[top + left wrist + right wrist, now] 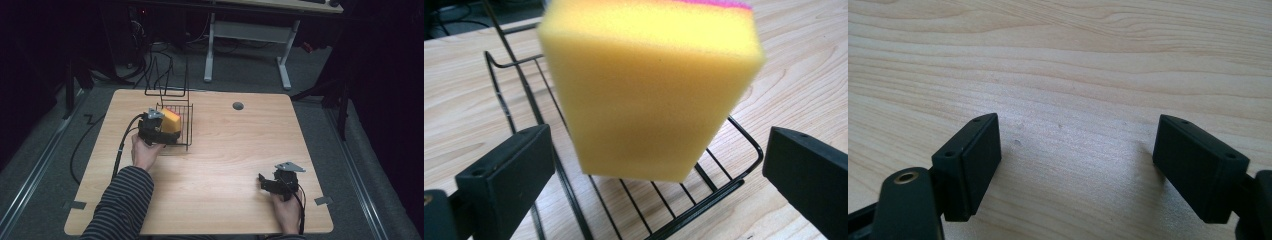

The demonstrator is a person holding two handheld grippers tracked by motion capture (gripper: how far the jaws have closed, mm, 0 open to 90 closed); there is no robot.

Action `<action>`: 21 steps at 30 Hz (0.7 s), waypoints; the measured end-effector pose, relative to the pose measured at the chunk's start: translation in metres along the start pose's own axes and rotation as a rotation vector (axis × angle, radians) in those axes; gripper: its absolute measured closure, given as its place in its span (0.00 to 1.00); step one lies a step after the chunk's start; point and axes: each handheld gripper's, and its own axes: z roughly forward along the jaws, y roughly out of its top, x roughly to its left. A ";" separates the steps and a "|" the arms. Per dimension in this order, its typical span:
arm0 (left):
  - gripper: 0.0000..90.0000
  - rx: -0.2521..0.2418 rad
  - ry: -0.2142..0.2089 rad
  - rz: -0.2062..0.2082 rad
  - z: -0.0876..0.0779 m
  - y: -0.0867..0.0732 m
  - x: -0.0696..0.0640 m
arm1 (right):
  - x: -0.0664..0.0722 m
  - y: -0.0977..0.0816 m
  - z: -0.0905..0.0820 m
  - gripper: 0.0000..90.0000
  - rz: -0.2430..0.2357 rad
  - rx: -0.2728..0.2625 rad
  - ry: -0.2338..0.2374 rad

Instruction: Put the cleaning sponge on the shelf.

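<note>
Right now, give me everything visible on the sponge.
The sponge is a thick rectangular block of yellow foam with a thin pink layer on its far face. It stands tilted on one end in the black wire basket, its lower edge on the basket's wires. The left claw is open around it, its jaws clear of the foam on both sides. In the high view the sponge sits at the table's left rear, behind the left hand.

Grey floor, white-legged desk (280, 35), cables beyond wooden table (240, 150).
</note>
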 end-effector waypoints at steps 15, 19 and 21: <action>0.05 -0.041 -0.018 -0.021 -0.031 -0.008 0.001 | 0.000 0.000 0.000 0.22 0.002 0.001 0.000; 0.05 -0.040 -0.020 -0.020 -0.037 -0.009 0.001 | 0.000 0.000 0.000 0.22 0.000 0.000 0.000; 0.05 -0.046 -0.020 -0.018 -0.040 -0.010 0.000 | 0.000 0.000 0.000 0.22 0.002 0.001 0.001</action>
